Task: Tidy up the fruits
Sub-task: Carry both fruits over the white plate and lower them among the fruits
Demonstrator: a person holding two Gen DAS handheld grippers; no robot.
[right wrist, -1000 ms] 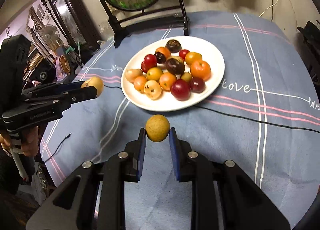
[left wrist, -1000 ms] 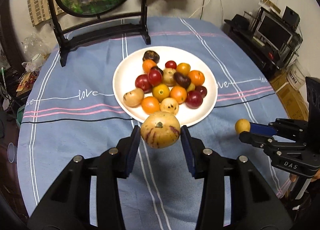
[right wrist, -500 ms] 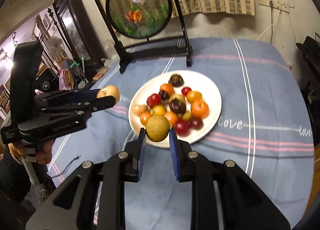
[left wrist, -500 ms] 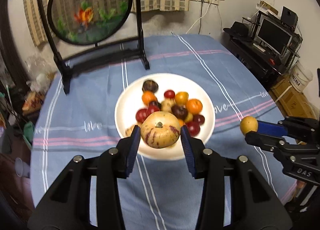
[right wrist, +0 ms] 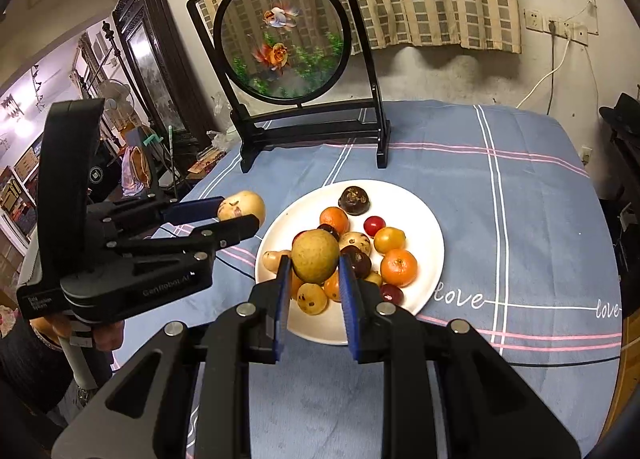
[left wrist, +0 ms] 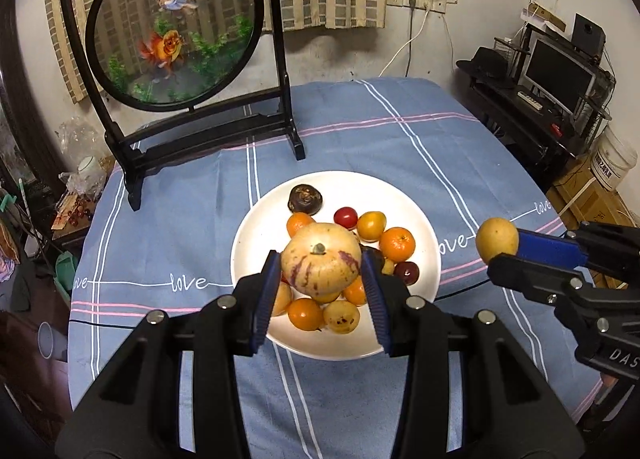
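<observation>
Your left hand-held gripper (left wrist: 321, 268) clamps a purple-streaked melon (left wrist: 321, 263); your right hand-held gripper (right wrist: 315, 264) clamps a brownish pear (right wrist: 315, 261), both above the fruit plate (right wrist: 428, 227) mid-worktop.

A pale purple-streaked melon (left wrist: 321, 258) and a round yellow-green fruit (right wrist: 315, 256) are held aloft above the white plate (left wrist: 420, 219) of mixed fruits.

Both grippers have lifted higher above the worktop (left wrist: 440, 147) over the last second. The left gripper (left wrist: 321, 271), its purple-streaked fruit (left wrist: 321, 264) clamped, now hangs over the white plate (left wrist: 424, 243) rather than short of its near rim. The right gripper (right wrist: 315, 279) has risen likewise, carrying its yellow-green fruit (right wrist: 315, 261) above the plate.
</observation>
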